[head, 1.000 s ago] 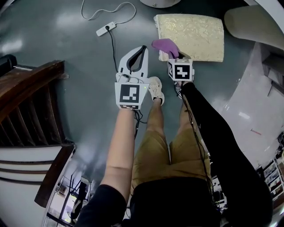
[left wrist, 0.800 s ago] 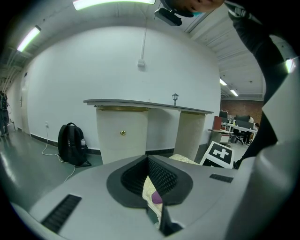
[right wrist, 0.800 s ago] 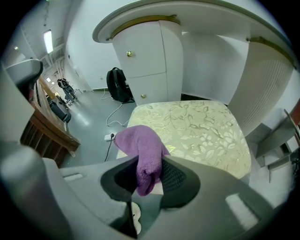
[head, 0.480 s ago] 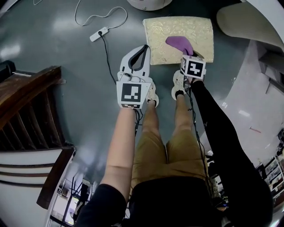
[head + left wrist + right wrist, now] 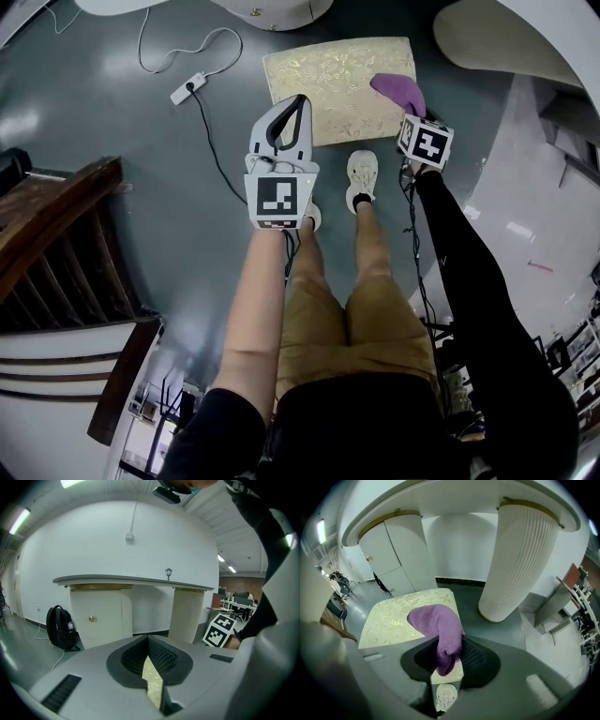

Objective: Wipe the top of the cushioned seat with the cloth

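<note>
The cushioned seat (image 5: 328,80) is a cream, gold-patterned square pad low on the floor ahead of me. A purple cloth (image 5: 398,91) lies draped on its right near part, and my right gripper (image 5: 411,111) is shut on the cloth's near end. In the right gripper view the cloth (image 5: 440,627) hangs from between the jaws over the seat (image 5: 401,616). My left gripper (image 5: 298,101) hovers over the seat's near edge with its jaws shut and nothing held. Only a thin strip of the seat (image 5: 153,682) shows between them in the left gripper view.
A power strip (image 5: 188,87) with a white cable lies on the grey floor to the left. A dark wooden stair rail (image 5: 56,225) runs along the left. A white fluted column (image 5: 520,559) and a curved white counter (image 5: 506,37) stand right of the seat. My shoe (image 5: 361,174) is close to the seat's near edge.
The right gripper has carried the cloth from the seat's near-left corner across to its right side. The person has stepped closer to the seat. The left gripper stays shut.
</note>
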`<act>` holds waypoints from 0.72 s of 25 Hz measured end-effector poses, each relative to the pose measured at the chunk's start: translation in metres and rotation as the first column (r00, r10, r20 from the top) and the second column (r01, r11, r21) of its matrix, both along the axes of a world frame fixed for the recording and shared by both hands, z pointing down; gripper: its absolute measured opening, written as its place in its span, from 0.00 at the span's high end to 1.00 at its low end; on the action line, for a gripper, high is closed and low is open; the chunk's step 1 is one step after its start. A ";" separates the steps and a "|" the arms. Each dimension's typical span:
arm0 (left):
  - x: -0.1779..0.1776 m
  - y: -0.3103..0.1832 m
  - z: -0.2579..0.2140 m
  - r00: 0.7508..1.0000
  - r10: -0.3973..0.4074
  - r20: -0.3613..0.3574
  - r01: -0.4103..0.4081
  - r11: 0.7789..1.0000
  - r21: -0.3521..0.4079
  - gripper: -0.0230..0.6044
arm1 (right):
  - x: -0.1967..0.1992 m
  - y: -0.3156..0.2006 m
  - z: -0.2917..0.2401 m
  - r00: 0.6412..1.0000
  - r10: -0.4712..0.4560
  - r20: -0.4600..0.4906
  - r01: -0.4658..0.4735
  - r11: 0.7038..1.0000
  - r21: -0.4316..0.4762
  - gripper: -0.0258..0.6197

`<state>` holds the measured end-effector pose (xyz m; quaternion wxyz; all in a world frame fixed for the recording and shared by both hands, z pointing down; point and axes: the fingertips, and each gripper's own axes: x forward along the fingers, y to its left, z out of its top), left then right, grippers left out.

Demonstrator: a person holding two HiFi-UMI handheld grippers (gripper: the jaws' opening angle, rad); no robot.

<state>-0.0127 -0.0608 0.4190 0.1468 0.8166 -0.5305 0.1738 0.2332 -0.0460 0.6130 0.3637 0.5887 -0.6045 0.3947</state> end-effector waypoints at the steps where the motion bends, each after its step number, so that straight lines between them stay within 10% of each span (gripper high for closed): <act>1: 0.006 -0.003 0.000 1.000 0.000 0.001 0.000 1.000 0.002 0.95 | 0.009 -0.001 0.000 1.000 0.014 -0.006 -0.014 1.000 -0.002 0.83; 10: 0.031 -0.016 0.006 0.998 -0.059 -0.019 0.059 0.998 -0.002 0.95 | 0.056 0.009 0.026 0.990 0.139 -0.002 -0.139 0.986 -0.096 0.83; 18: 0.010 0.002 -0.001 0.998 -0.051 -0.021 0.052 0.998 0.023 0.95 | 0.035 0.010 -0.008 0.995 0.103 0.015 -0.103 0.994 0.044 0.83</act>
